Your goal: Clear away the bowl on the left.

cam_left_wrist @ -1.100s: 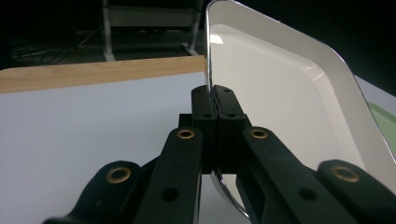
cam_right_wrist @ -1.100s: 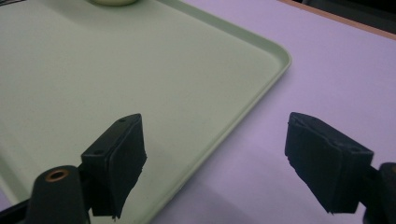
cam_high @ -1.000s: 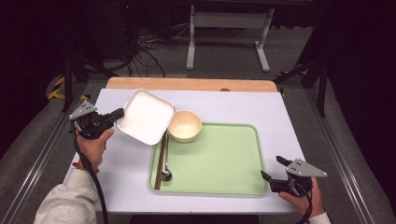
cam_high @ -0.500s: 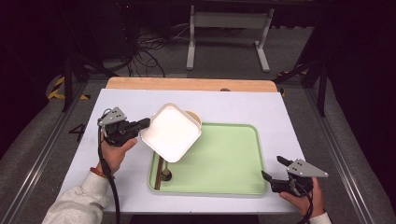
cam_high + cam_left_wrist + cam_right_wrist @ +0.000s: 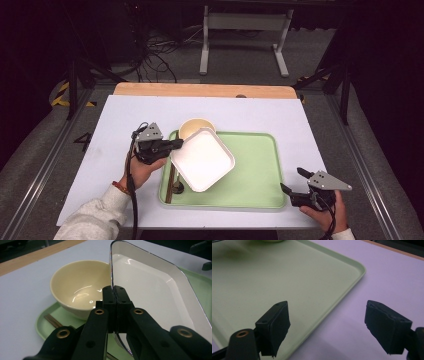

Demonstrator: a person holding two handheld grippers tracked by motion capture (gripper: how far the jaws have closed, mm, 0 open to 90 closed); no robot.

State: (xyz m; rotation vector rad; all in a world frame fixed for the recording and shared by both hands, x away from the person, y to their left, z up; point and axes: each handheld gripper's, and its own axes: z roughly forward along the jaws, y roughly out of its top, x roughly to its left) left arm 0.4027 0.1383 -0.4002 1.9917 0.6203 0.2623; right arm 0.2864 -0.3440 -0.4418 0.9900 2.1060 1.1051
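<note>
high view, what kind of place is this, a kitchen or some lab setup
Most likely a lab or recording setup, not a kitchen: the white-topped table stands on grey carpet among black cables and a grey metal stand, and a light green plastic tray with dishes is worked with the hand-held left gripper.

Tray (image 5: 260, 150) on table (image 5: 100, 130), bowl (image 5: 192, 127) in its far-left corner, plate (image 5: 205, 160) before bowl

Your left gripper (image 5: 176, 144): black jaws with brass-coloured rivets, grey three-cornered top plate, black cable trailing along your light grey sleeve (image 5: 95, 216); a red-orange band circles that wrist. Your right gripper (image 5: 291, 181): black, square matte pads, matching grey plate.
</note>
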